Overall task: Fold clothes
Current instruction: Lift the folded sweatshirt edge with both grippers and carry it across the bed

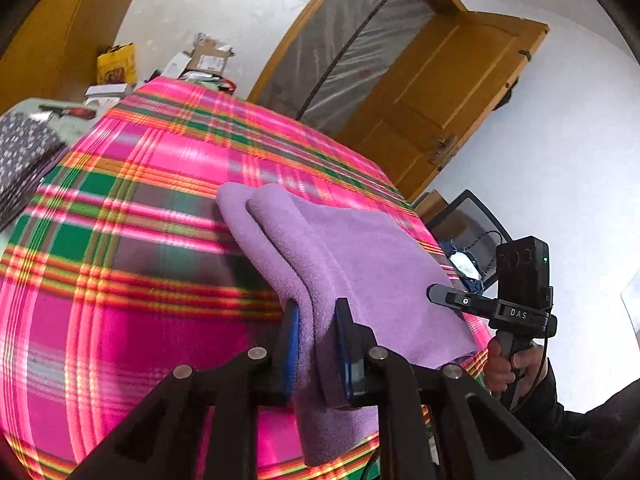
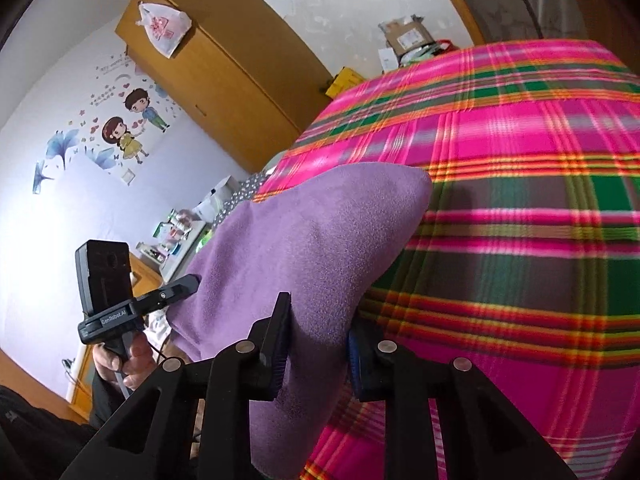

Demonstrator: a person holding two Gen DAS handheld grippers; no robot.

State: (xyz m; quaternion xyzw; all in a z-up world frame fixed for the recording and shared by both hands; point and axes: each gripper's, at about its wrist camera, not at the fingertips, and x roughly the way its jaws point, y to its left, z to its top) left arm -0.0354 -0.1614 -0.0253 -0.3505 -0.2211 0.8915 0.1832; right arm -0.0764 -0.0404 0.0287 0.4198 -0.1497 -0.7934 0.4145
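Covering the bed, pink plaid blanket (image 1: 140, 240); wooden door (image 1: 452, 80) behind.

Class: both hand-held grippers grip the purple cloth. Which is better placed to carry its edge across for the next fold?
Neither clearly. The left hand-held gripper and right hand-held gripper each clamp the purple fleece cloth, lifted over the plaid bedspread; likely both move together.

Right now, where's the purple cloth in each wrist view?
Left wrist: purple cloth runs from centre to bottom centre, pinched in the left gripper.
Right wrist: cloth fills centre-left down to bottom centre, pinched in the right gripper.
Shared landmark: the pink plaid sheet underneath.
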